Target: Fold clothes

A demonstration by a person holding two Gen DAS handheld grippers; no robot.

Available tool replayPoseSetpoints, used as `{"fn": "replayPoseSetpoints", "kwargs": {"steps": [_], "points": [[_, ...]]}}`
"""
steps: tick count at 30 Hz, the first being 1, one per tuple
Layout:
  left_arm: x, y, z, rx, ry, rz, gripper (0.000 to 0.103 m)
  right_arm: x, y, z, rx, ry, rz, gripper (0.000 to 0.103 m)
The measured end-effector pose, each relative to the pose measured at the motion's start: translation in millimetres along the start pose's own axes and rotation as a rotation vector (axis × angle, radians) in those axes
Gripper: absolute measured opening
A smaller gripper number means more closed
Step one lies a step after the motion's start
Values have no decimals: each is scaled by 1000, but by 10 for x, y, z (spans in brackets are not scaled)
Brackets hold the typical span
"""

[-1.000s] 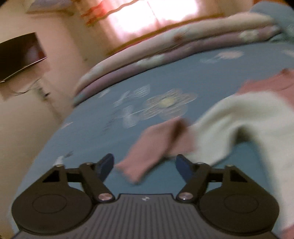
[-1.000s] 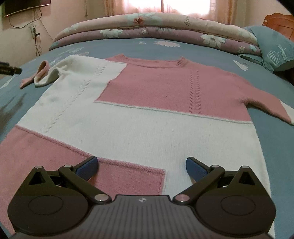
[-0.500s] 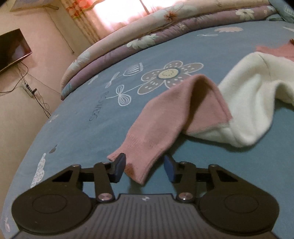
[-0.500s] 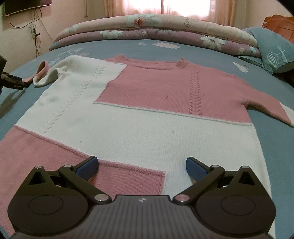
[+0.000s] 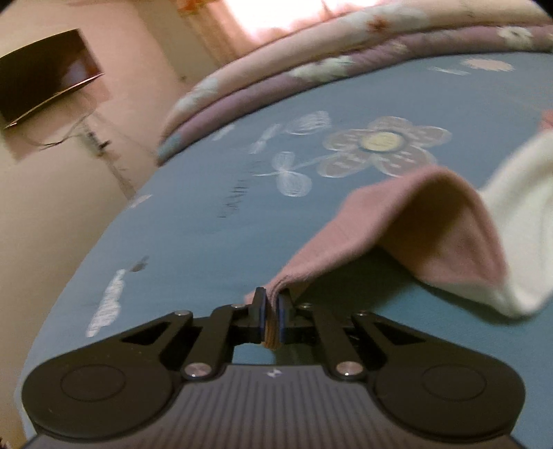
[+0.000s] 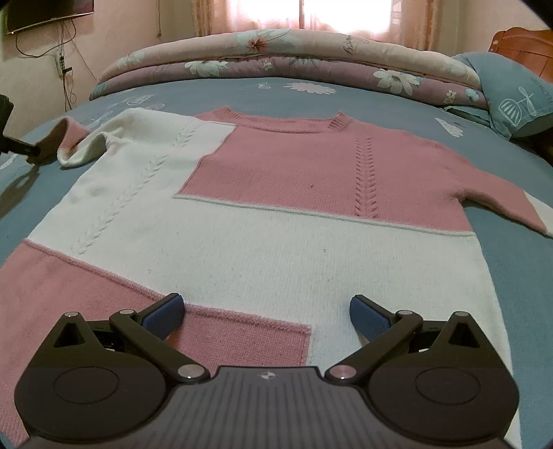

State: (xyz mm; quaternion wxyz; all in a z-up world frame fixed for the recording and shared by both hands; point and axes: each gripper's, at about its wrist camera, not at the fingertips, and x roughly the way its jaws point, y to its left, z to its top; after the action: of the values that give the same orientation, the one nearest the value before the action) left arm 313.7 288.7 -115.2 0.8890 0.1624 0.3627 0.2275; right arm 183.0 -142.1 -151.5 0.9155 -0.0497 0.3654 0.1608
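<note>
Left tool (image 5: 271, 312): jaws pinched tight together on the pink cuff (image 5: 276, 286) of the sweater's sleeve, knit edge squeezed between the pads; jaws have just been closing onto it. From the cuff the pink sleeve (image 5: 414, 221) rises in a tented fold, then turns cream (image 5: 511, 207) toward the sweater body. Left-wrist view is motion-blurred. In the right-wrist view the left tool (image 6: 20, 148) shows only as a dark tip at the sleeve end, left of the sweater.

Right tool (image 6: 266, 312): jaws wide apart, nothing between the blue pads (image 6: 162, 316), hovering just over the sweater's bottom hem; cannot tell if the pads touch the knit.

Sweater (image 6: 276, 214): pink and cream colour-block knit, spread flat, front up, neckline away from the right tool, in the middle of the bed. Its other sleeve (image 6: 501, 203) lies flat out to the side opposite the pinched cuff.

Bed (image 6: 518, 269): blue sheet with white flower prints. Beyond the sweater's neckline, a rolled floral quilt (image 6: 276, 58) runs across the bed. Blue pillow (image 6: 511, 96) beyond the flat sleeve, wooden headboard (image 6: 522, 41) behind it. Wall-mounted TV (image 5: 45, 76) with hanging cables past the bed edge on the pinched-cuff side. Curtained bright window (image 6: 345, 13) behind the quilt.
</note>
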Motion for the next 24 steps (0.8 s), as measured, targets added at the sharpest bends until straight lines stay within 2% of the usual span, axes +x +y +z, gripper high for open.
{"fn": "replayPoseSetpoints", "kwargs": {"steps": [6,9,11,14,16,19,21,24], "points": [[49,470,18,-150,31,94,4,2,-13,4,-1,0,0,103],[155,674,-22,-208,63,97,4,3,-17,4,-2,0,1,103],[213,713,-79,-208,90,98,5,4,-20,2,-4,0,0,103],[274,746,-207,-236,155,75,14,5,-29,7,-5,3,2,103],[304,751,-292,-227,190,68,14,6,-39,14,-4,7,6,103],[293,799,-375,-204,237,112,14,4,-48,17,-5,8,10,103],[235,886,-363,-197,236,141,14,4,-51,18,-4,8,11,103],[110,1054,-261,-240,187,186,13,7,-52,20,-4,9,11,103]]}}
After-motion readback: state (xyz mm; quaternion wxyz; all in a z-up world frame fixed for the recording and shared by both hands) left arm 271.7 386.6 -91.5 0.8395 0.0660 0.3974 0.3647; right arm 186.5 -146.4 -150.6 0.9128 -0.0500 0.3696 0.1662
